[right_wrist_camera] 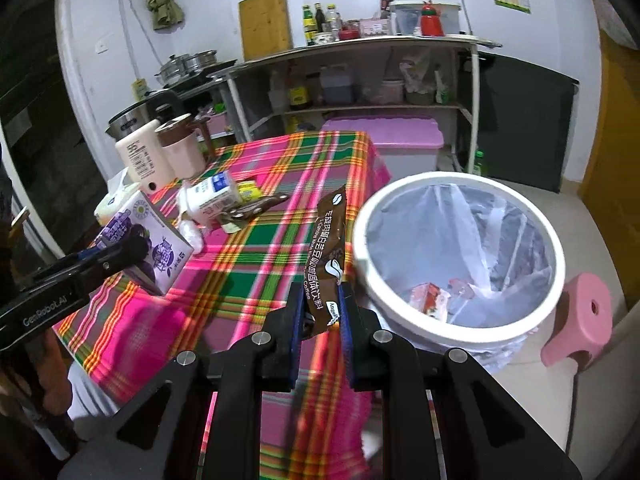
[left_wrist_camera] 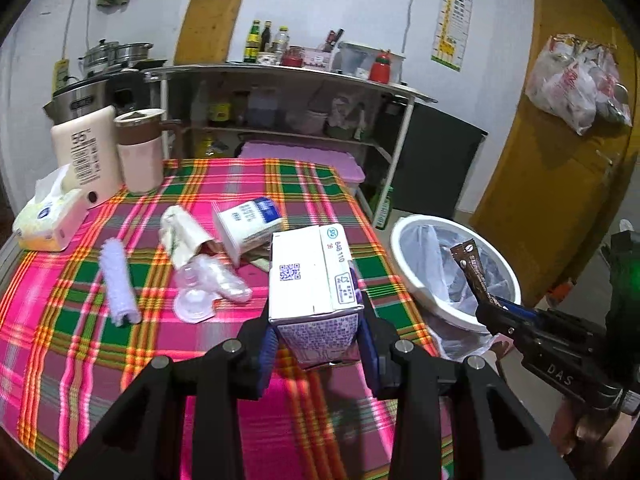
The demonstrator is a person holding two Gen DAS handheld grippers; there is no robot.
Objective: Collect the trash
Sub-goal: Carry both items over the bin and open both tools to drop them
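Observation:
My left gripper (left_wrist_camera: 318, 350) is shut on a purple and white drink carton (left_wrist_camera: 310, 276), held above the plaid tablecloth (left_wrist_camera: 80, 340); the carton also shows in the right wrist view (right_wrist_camera: 150, 246). My right gripper (right_wrist_camera: 320, 320) is shut on a brown coffee sachet (right_wrist_camera: 326, 256), held just left of the white trash bin (right_wrist_camera: 460, 256) with a clear liner and some trash inside. In the left wrist view the sachet (left_wrist_camera: 472, 268) stands over the bin (left_wrist_camera: 416, 280). On the table lie a white carton (left_wrist_camera: 248, 226), a crumpled paper cup (left_wrist_camera: 182, 236), clear plastic wrap (left_wrist_camera: 212, 284) and a white roll (left_wrist_camera: 118, 280).
A tissue pack (left_wrist_camera: 48, 216), a cream appliance (left_wrist_camera: 86, 152) and a mug (left_wrist_camera: 140, 152) stand at the table's far left. A metal shelf (left_wrist_camera: 280, 96) with bottles is behind. A pink stool (right_wrist_camera: 580, 320) sits right of the bin. A brown door (left_wrist_camera: 560, 152) with hanging bags is at right.

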